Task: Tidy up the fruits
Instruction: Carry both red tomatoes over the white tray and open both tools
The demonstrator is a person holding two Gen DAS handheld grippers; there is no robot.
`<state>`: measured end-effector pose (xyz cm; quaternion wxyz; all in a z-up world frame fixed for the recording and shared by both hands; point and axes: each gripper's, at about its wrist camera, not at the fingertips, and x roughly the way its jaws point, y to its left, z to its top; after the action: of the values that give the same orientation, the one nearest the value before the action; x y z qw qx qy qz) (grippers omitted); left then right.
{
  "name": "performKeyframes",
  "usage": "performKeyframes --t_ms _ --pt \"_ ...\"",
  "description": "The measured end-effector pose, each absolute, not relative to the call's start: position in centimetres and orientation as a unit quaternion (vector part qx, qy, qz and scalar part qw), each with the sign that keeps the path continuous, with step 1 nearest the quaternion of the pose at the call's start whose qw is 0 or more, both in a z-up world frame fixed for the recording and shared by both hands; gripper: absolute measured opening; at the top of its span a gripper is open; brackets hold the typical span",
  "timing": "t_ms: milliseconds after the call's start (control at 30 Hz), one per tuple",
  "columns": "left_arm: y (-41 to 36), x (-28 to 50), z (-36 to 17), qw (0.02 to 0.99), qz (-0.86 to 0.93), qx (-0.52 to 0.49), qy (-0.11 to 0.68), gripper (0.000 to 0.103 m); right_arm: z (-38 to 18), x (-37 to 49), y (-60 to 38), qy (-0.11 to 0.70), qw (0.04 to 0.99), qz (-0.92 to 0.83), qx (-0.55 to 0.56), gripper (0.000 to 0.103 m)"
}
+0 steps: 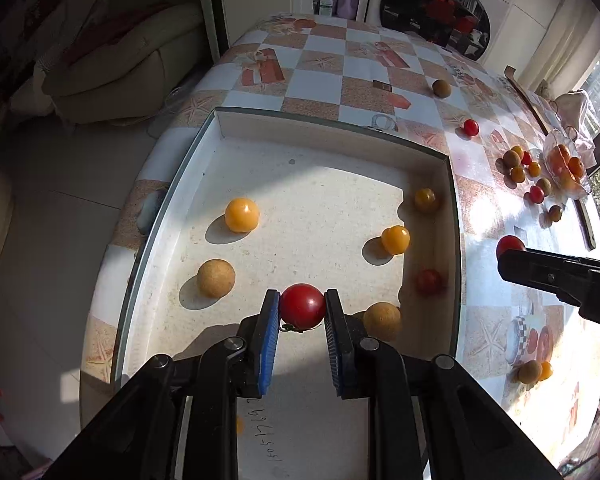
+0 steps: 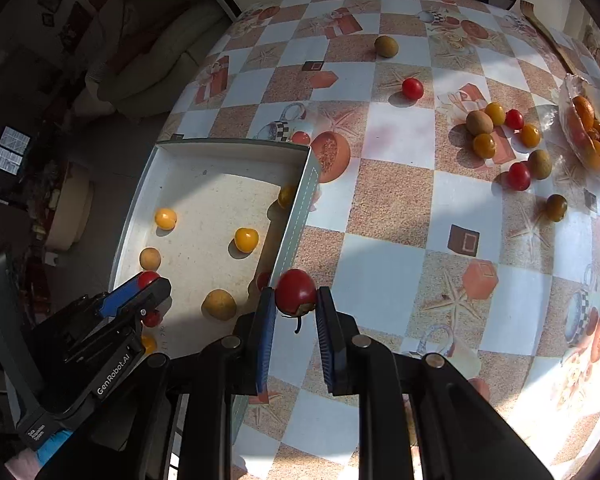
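Over the shallow white cardboard tray (image 1: 204, 184), the left claw (image 1: 302, 308) clamps a round red cherry tomato (image 1: 302, 306) ready to drop in; beside the tray wall, the right claw (image 2: 295, 300) grips another stemmed red tomato (image 2: 295, 291); farther off, loose fruits (image 2: 500, 132) await sorting on the checkered counter (image 2: 400, 220).

Glossy-skinned red cherry tomato (image 1: 302, 306); matt, rough tan round fruit (image 1: 215, 278); speckled matt white cardboard tray (image 1: 332, 184); glossy checked plastic tablecloth (image 2: 396, 208).
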<state>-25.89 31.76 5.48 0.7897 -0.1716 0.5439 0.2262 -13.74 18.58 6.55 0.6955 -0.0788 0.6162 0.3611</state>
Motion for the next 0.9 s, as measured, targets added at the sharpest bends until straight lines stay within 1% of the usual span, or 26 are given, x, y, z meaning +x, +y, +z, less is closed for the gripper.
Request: performKeyframes --t_ms 333,633,900 --pt "32.4 -25.5 3.2 0.780 0.223 -0.160 0.561 0.024 4.6 -12.5 25.4 0.617 0.681 0.380 -0.106 0.023" --pt "33.0 -25.7 2.5 0.776 0.223 -0.171 0.564 0.024 2.7 -12.1 28.4 0.623 0.672 0.378 -0.130 0.023" --pt "32.7 -25.5 2.4 0.780 0.220 -0.159 0.564 0.024 1.1 -11.9 29.6 0.627 0.668 0.371 -0.152 0.023"
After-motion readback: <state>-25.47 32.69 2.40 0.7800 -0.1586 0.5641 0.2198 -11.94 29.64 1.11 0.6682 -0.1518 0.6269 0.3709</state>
